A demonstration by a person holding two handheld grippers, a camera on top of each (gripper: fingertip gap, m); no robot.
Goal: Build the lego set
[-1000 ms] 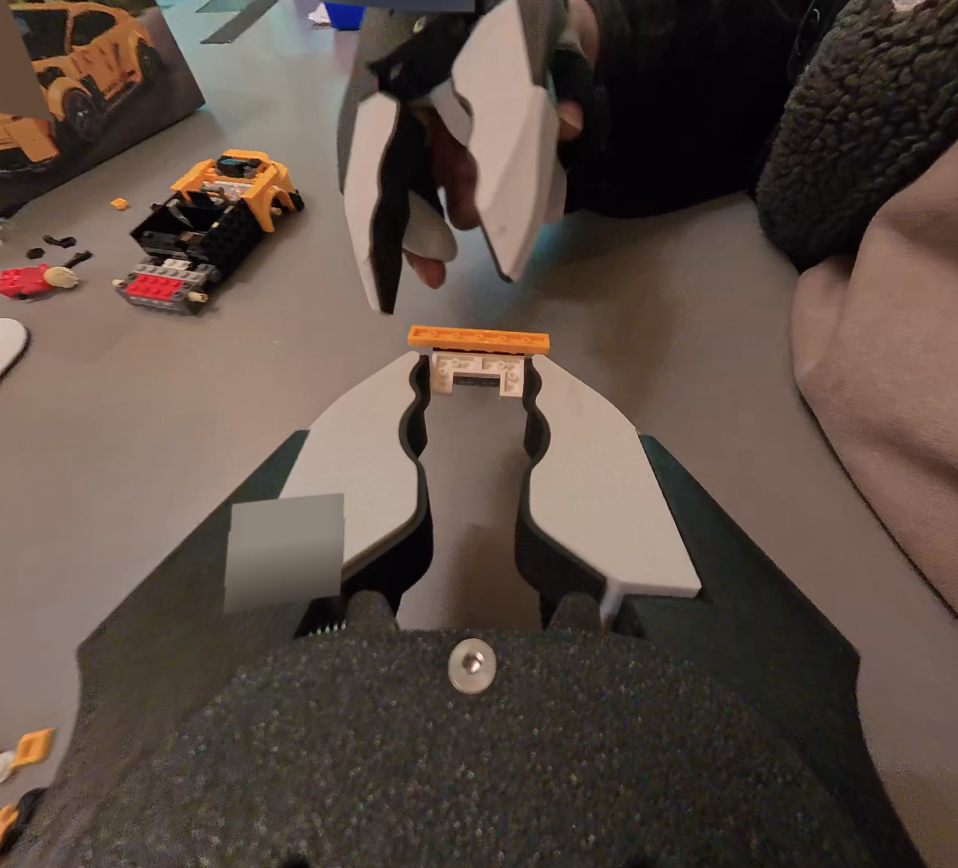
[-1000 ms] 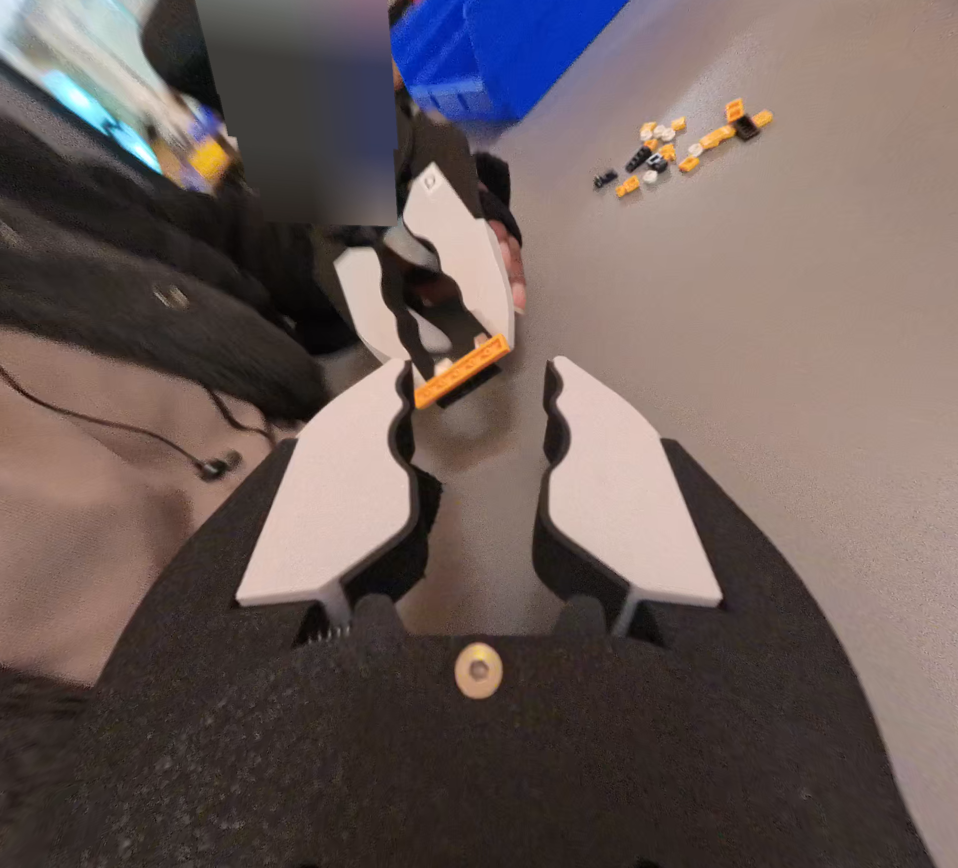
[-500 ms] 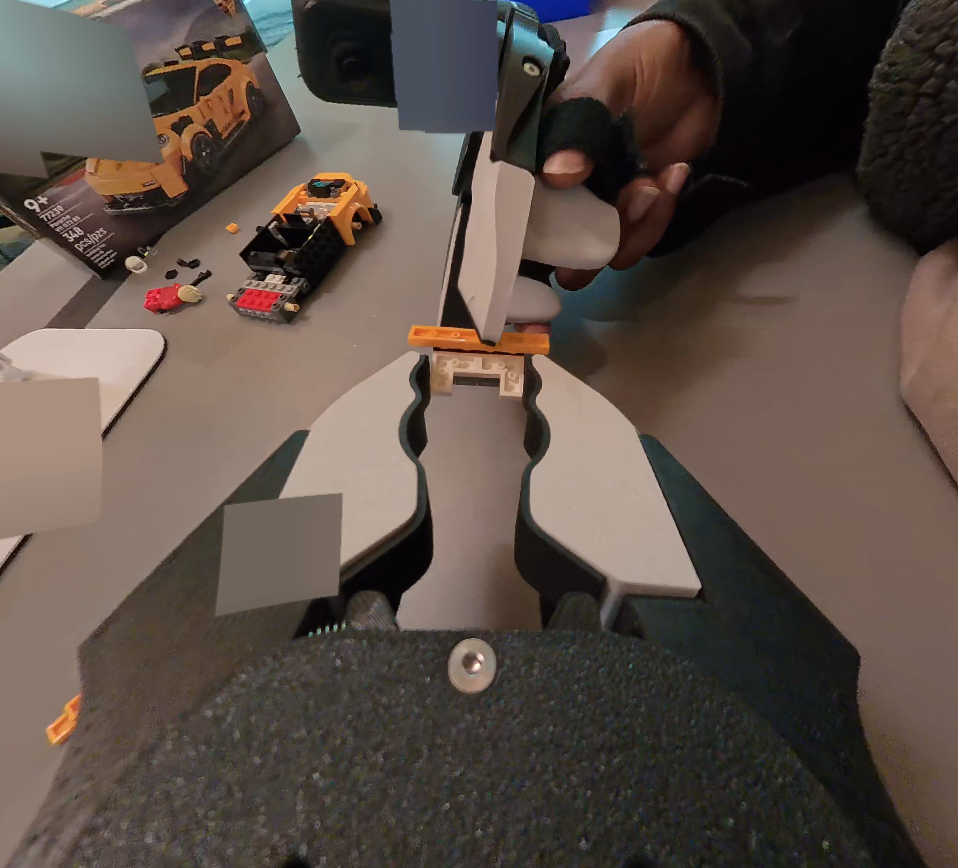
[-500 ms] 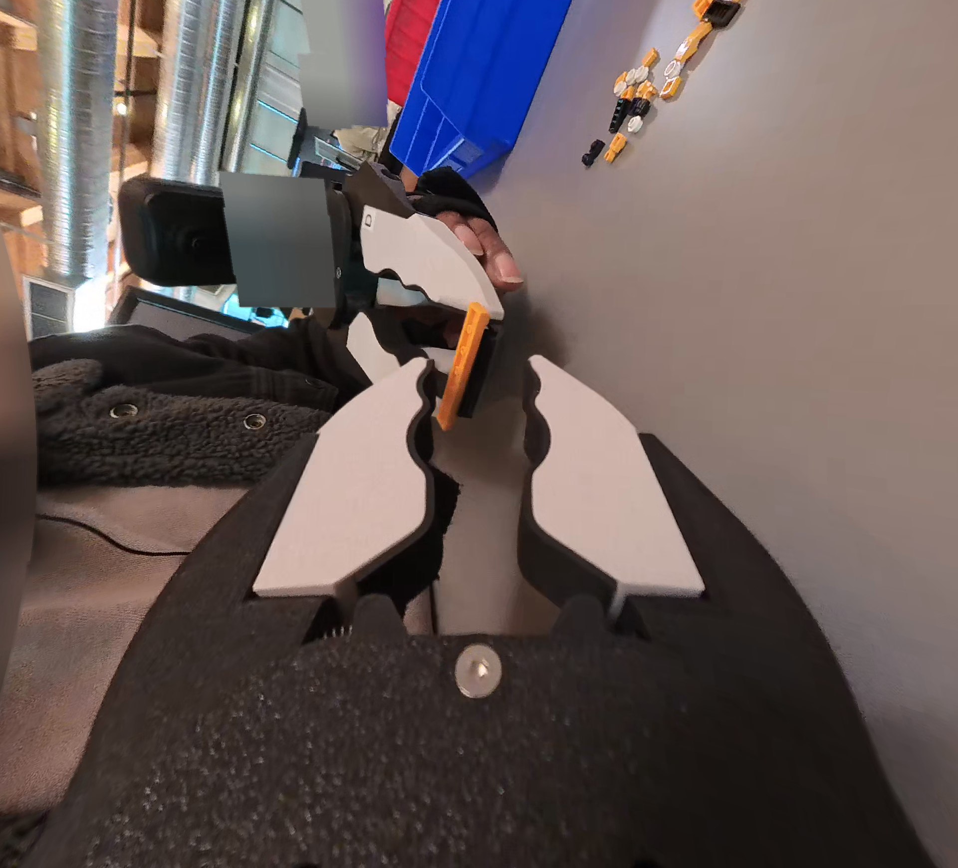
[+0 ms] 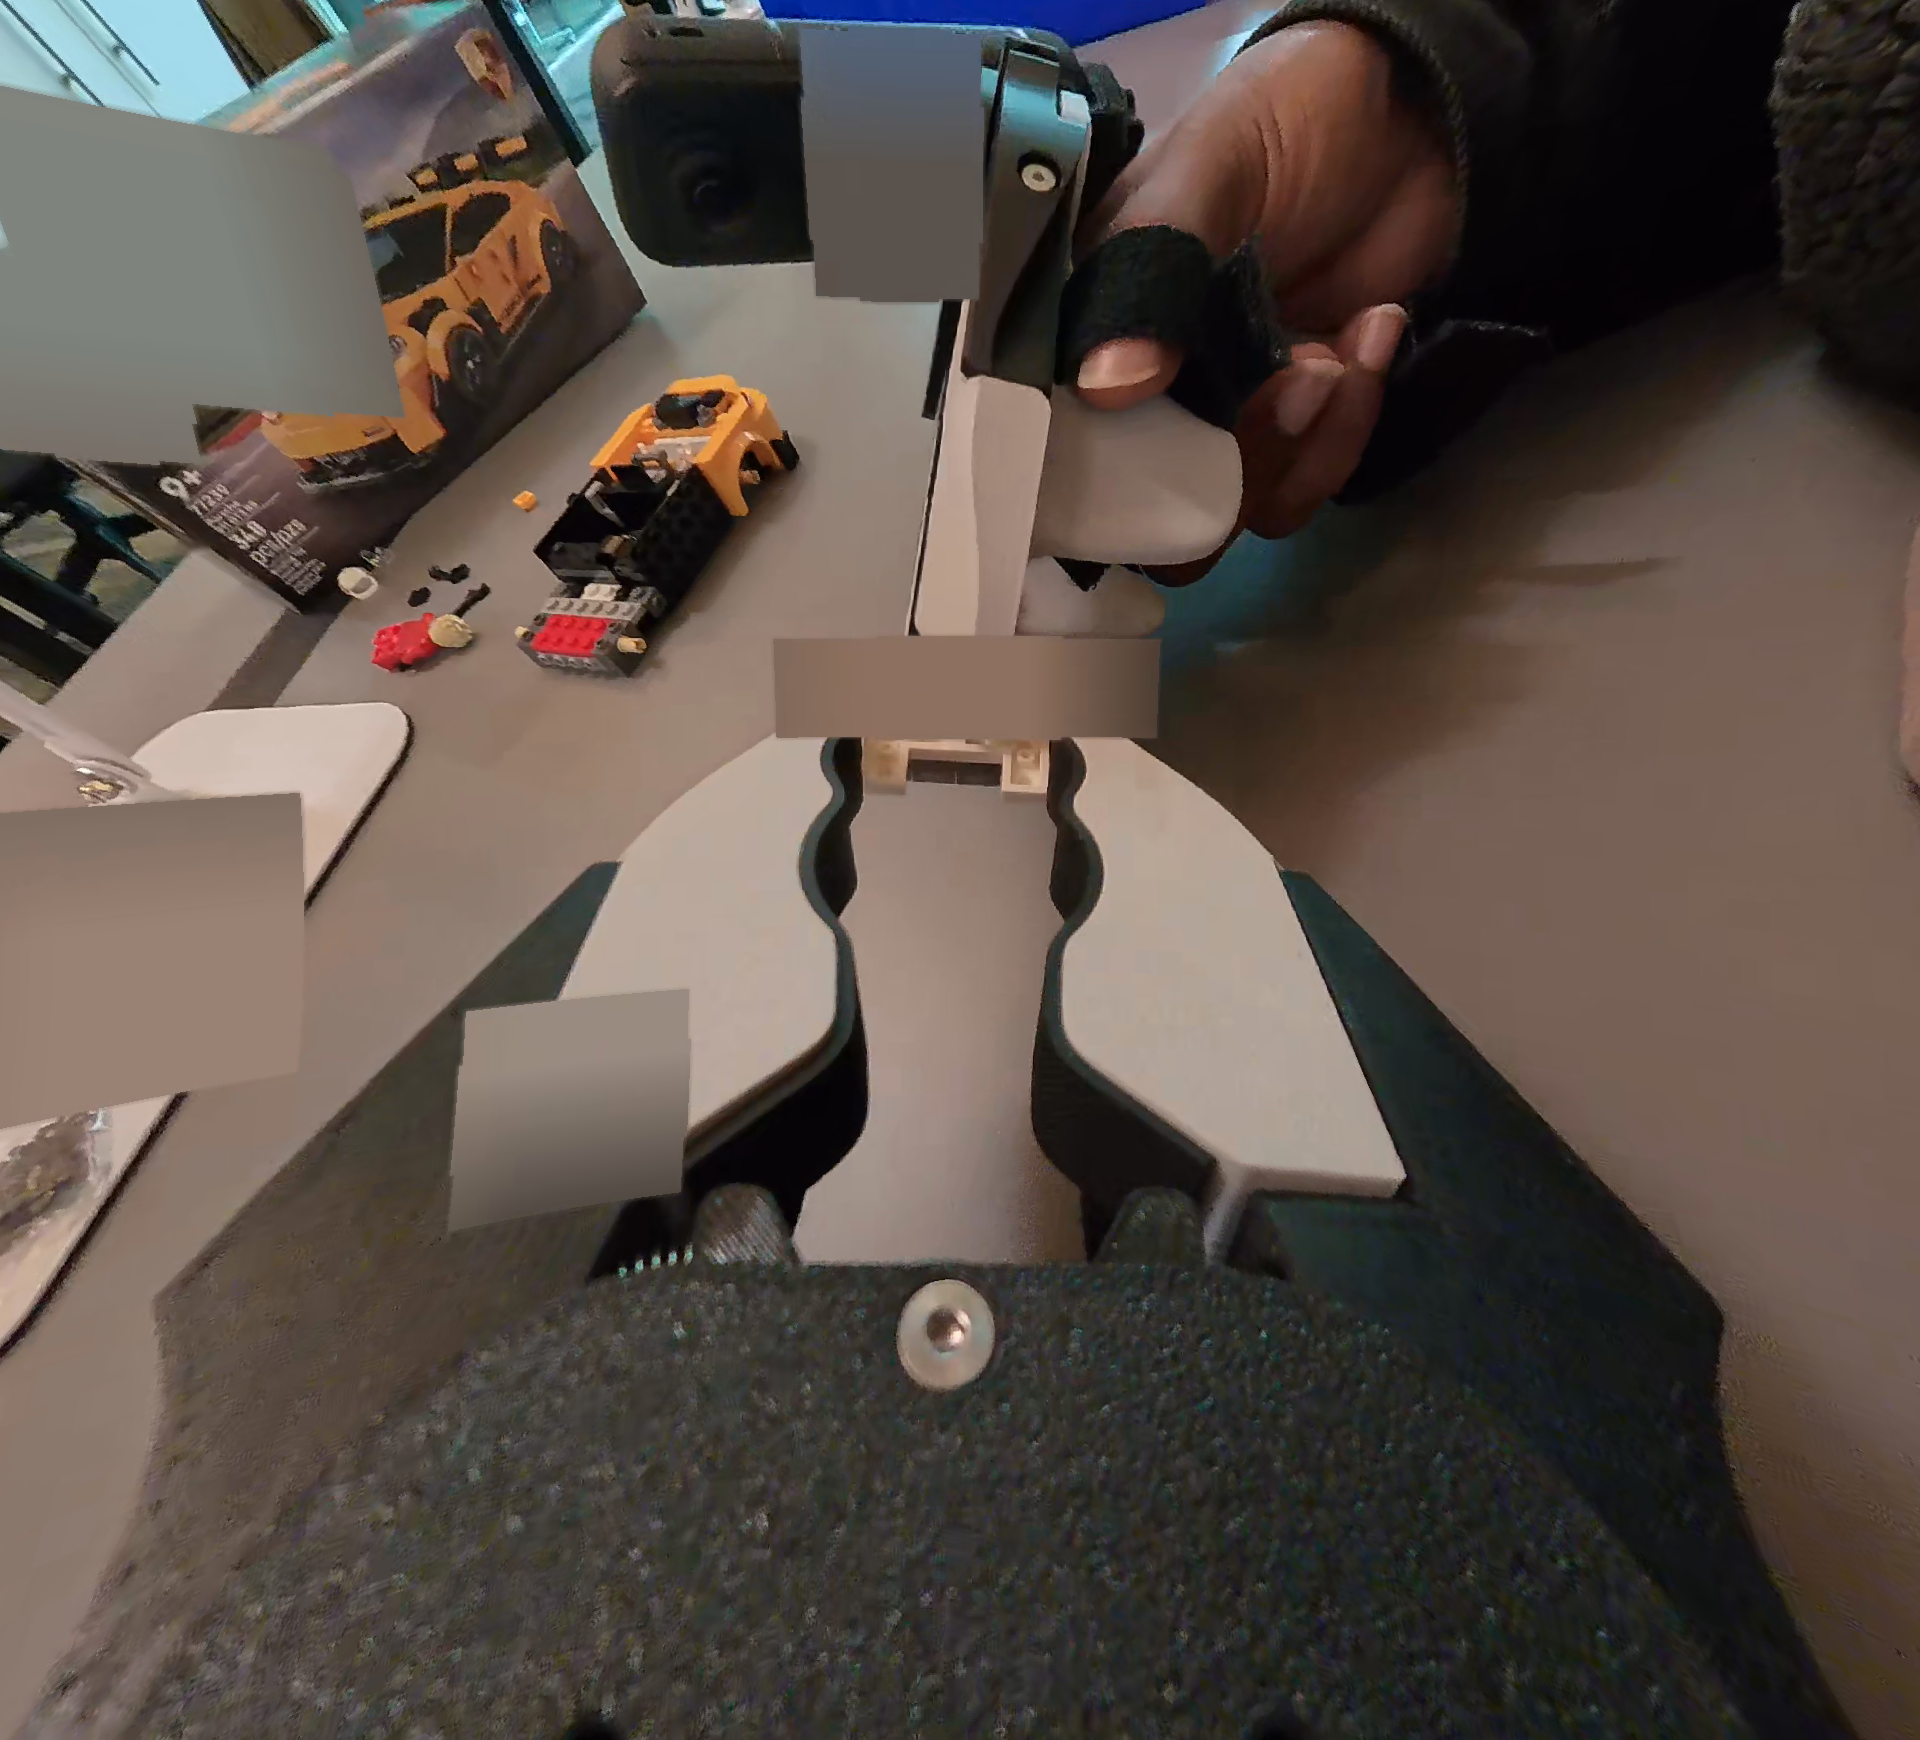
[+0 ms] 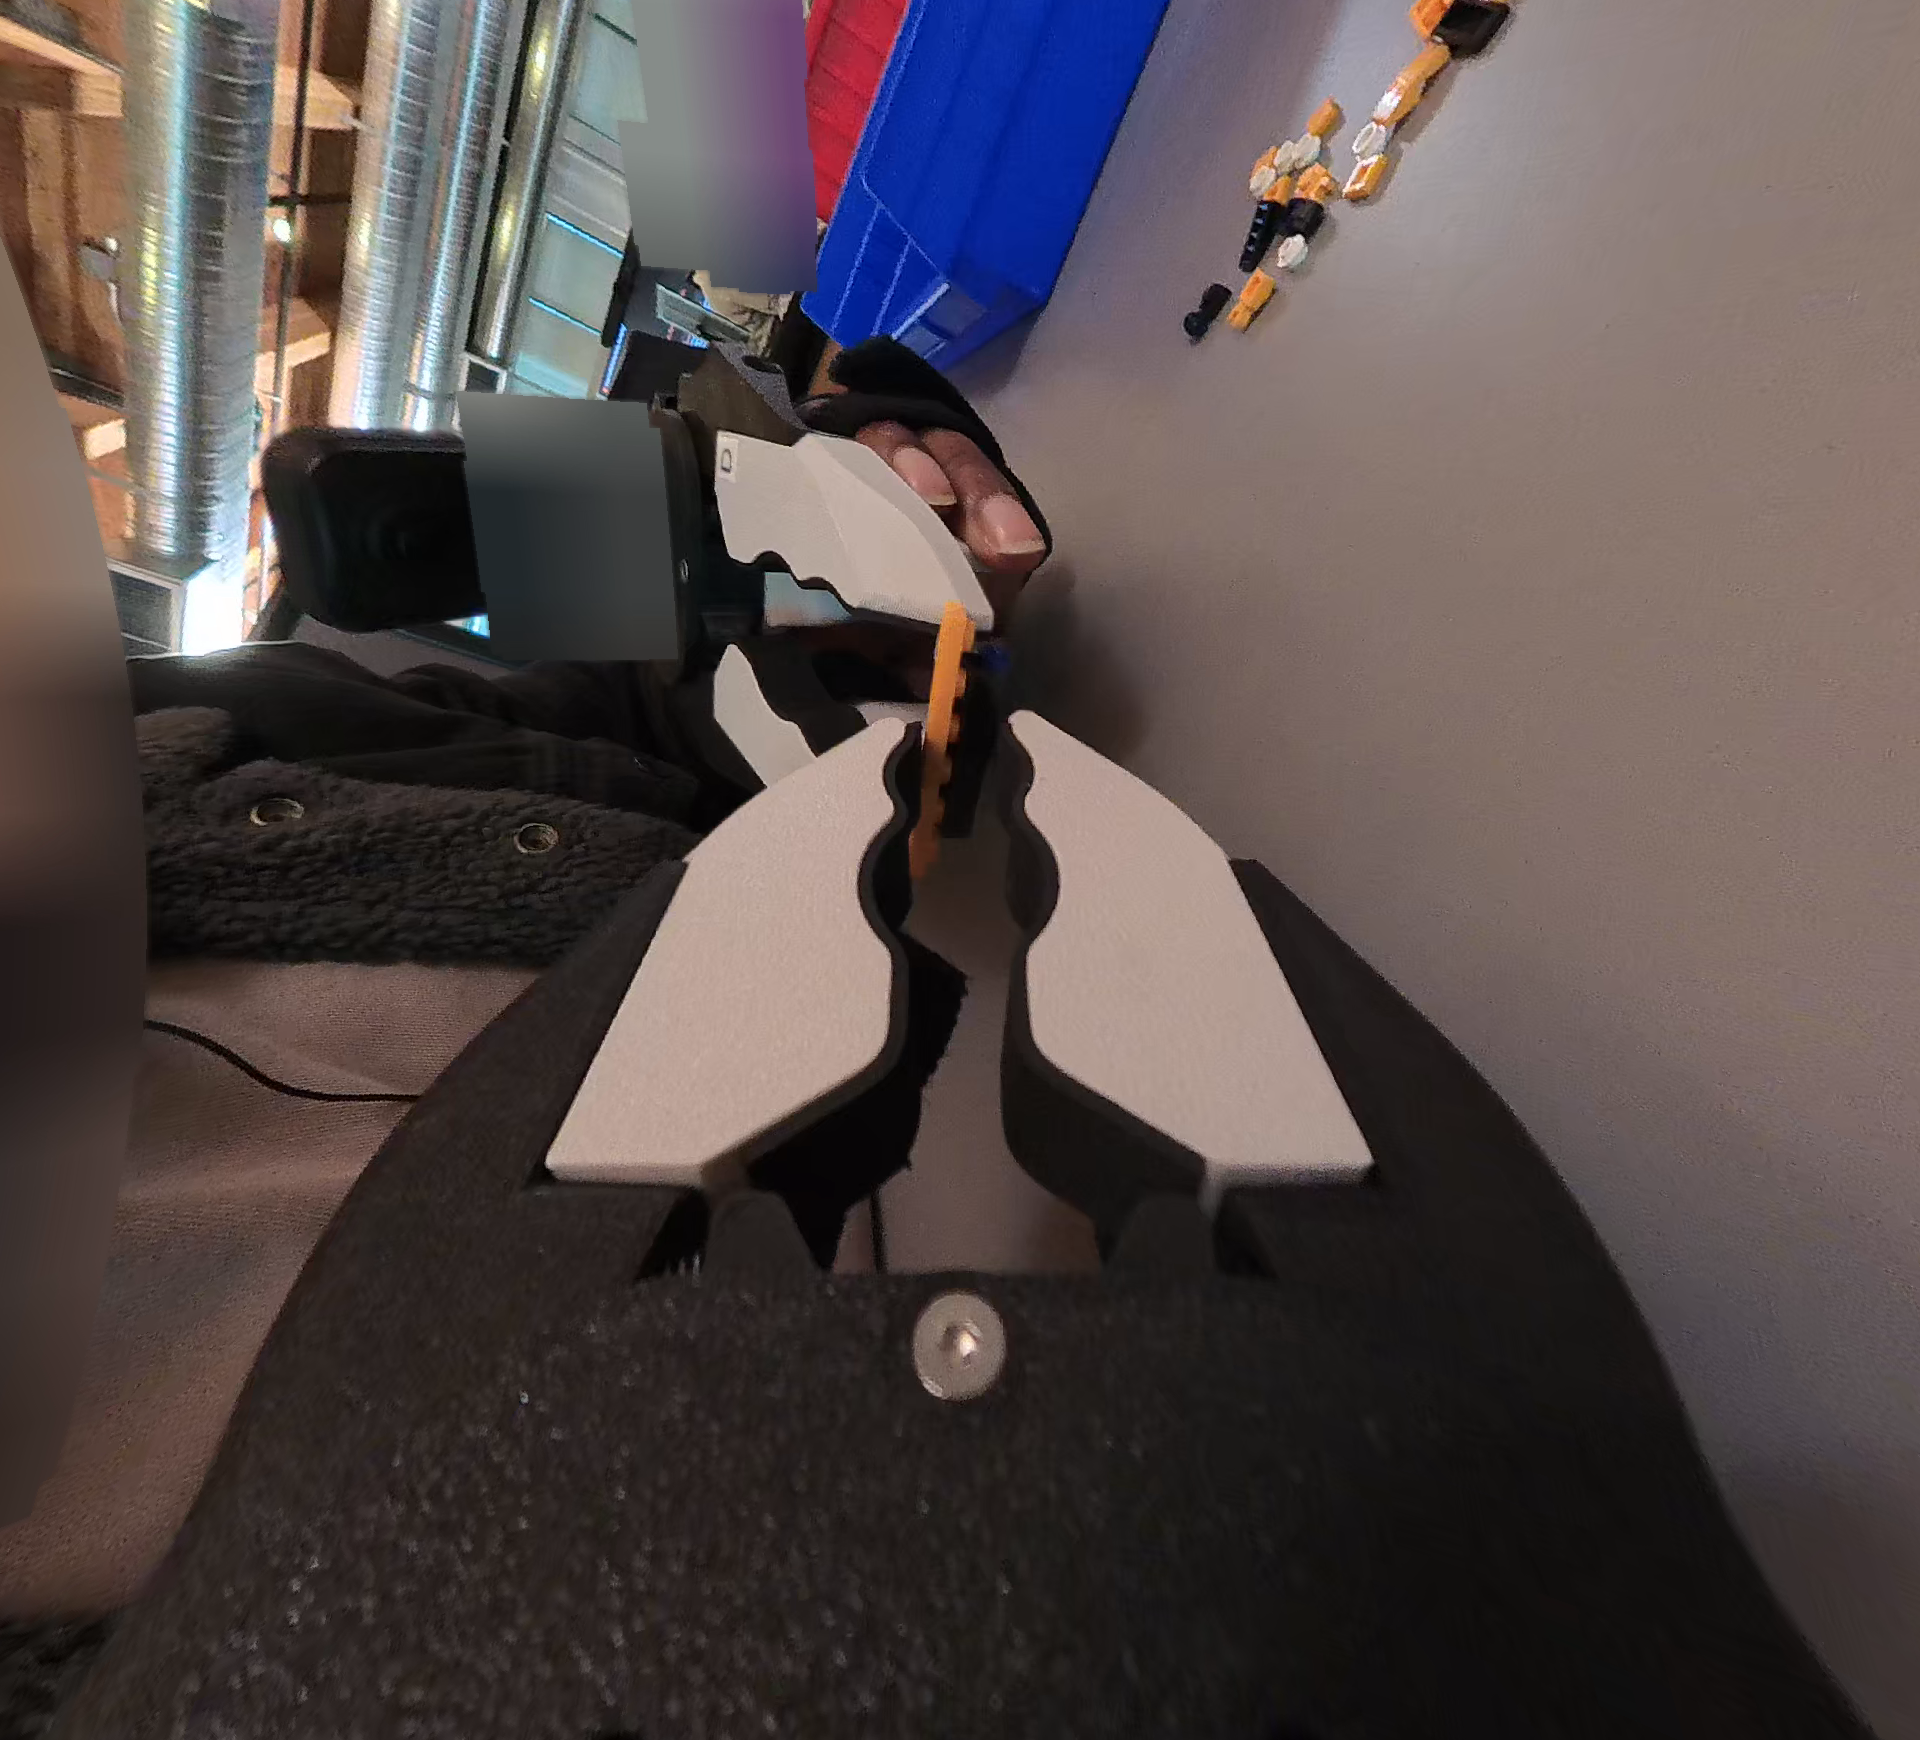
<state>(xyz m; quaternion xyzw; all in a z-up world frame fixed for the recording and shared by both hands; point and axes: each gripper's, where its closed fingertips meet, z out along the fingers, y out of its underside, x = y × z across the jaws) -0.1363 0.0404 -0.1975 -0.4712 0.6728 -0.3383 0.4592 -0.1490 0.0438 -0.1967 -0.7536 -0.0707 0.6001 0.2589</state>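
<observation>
My left gripper [image 5: 958, 760] is shut on a small sub-assembly; its white bracket [image 5: 1023, 763] sits between the fingertips, just above the grey table. A mosaic patch covers the top of it in this view. The right gripper's fingers [image 5: 982, 495] come down on it from above, edge-on. In the right wrist view my right gripper [image 6: 956, 740] has its jaws closed around the orange plate [image 6: 948, 734] and the black part behind it. The left gripper's fingers [image 6: 862, 537] hold the same piece from the far side.
A partly built orange and black car [image 5: 665, 537] lies at the left, with a red piece [image 5: 400, 641] and small bits beside it. The set's box [image 5: 447, 288] stands behind. A white mat [image 5: 301, 755] lies at the left edge. Blue bins [image 6: 987, 80] and loose pieces [image 6: 1340, 163] lie farther off. Left and right tips are no more than a few centimetres apart.
The right gripper has swung down onto the sub-assembly and narrowed its jaws around it. The left gripper has kept its hold and stayed in place.
</observation>
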